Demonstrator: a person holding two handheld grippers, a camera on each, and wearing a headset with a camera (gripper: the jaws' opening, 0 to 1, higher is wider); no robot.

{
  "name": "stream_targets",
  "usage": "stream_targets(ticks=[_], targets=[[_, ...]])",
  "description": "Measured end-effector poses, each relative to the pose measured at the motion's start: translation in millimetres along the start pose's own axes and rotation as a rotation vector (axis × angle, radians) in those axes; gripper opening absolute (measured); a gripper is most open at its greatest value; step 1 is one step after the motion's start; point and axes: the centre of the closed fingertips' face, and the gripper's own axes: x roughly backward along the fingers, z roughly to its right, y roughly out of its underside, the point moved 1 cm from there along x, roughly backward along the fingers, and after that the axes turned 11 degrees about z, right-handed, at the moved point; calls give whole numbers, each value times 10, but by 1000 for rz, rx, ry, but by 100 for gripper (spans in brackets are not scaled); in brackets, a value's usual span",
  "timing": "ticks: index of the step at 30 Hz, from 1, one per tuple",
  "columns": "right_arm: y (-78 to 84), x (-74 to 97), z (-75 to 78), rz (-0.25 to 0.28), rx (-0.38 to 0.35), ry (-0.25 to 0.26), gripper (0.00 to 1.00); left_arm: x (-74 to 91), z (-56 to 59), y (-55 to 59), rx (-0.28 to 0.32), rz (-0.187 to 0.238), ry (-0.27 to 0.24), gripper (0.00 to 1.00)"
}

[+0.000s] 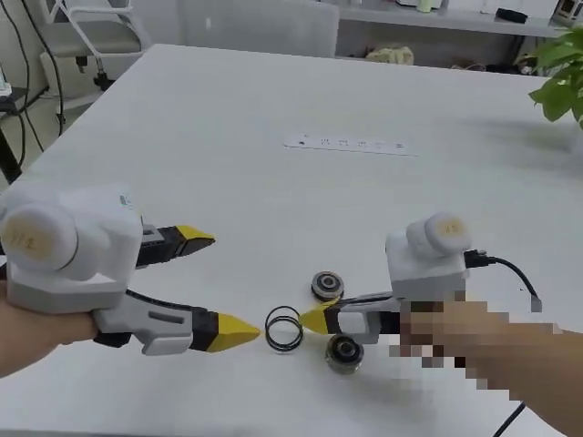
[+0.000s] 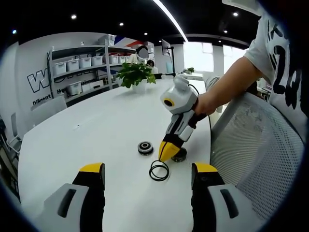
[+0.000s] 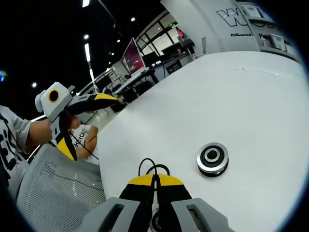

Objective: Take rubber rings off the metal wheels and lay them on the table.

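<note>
Two thin black rings (image 1: 284, 328) lie overlapped on the white counter (image 1: 273, 109), near its close edge in the head view. One metal wheel (image 1: 327, 285) sits flat at about 1 o'clock from them, apart from them. A second wheel (image 1: 345, 351) sits at about 4 o'clock, partly under the right gripper (image 1: 316, 319).

The right gripper comes in from 3 o'clock with its yellow fingers clenched into one point. That point is right at the rings' edge, and I cannot tell whether it touches or pinches them. In its own view the closed fingers (image 3: 155, 181) rise from 6 o'clock. The rings (image 3: 153, 168) loop out just past them, and the first wheel (image 3: 212, 158) lies at 2 o'clock.

The left gripper (image 1: 217, 284) comes in from 9 o'clock with its fingers released and spread wide, holding nothing. Its lower yellow tip is just beside the rings at their 9 o'clock. In its own view the rings (image 2: 159, 170) lie on the counter between the two fingers (image 2: 91, 170). The right gripper (image 2: 165, 153) points down at the rings from 12 o'clock. The first wheel (image 2: 145, 148) is at 11 o'clock from the rings, and the second wheel (image 2: 180, 155) is half hidden behind the right gripper's tip.

A power strip (image 1: 351, 144) lies flat farther up the counter, well apart from the rest.
</note>
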Motion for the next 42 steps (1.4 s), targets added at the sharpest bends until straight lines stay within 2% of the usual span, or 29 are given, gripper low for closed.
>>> stream_targets(ticks=[27,42], targets=[[82,-54,78,-34,-2,22,0,-4,-13,37,1,-19,7,69],[75,-53,138,-30,-11,39,0,-30,-14,38,3,-25,14,69]])
